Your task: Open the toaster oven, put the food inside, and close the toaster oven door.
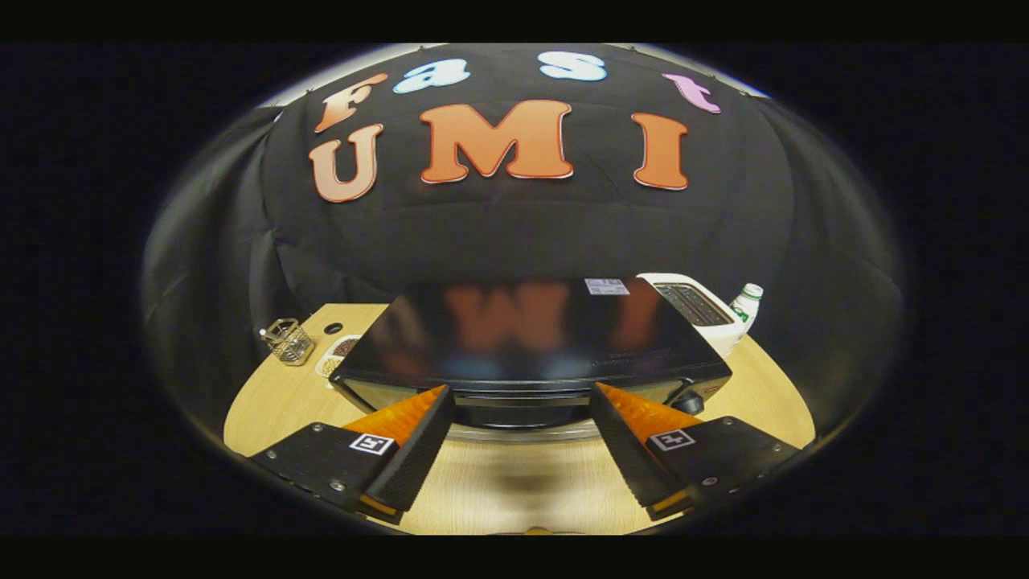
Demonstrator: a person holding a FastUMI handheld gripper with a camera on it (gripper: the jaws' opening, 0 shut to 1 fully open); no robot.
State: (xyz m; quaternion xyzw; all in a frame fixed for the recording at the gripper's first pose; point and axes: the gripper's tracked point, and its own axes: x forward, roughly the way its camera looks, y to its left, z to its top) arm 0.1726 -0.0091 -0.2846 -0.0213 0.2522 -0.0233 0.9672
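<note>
The tool (pixel 521 406) stood wide open, its two fingers (pixel 418 438) spread apart and holding nothing. The toaster oven (pixel 530 342), a single black unit with a glossy top, lay just ahead of the fingertips, its front edge spanning the gap between them; whether its door was open or shut could not be told from this high angle. One knob (pixel 688 402) showed at its front right corner. On the bench (pixel 514 482) behind the oven stood one white slot toaster (pixel 701 310) and, beside it, one bottle (pixel 746 304) with a white cap. To the oven's left were one wire basket (pixel 289 342) and one small dish (pixel 338 354) of dark food, the dish close to the oven's side. Bare bench lay between the fingers and the oven's front, and the bench edge ran near on both sides.
</note>
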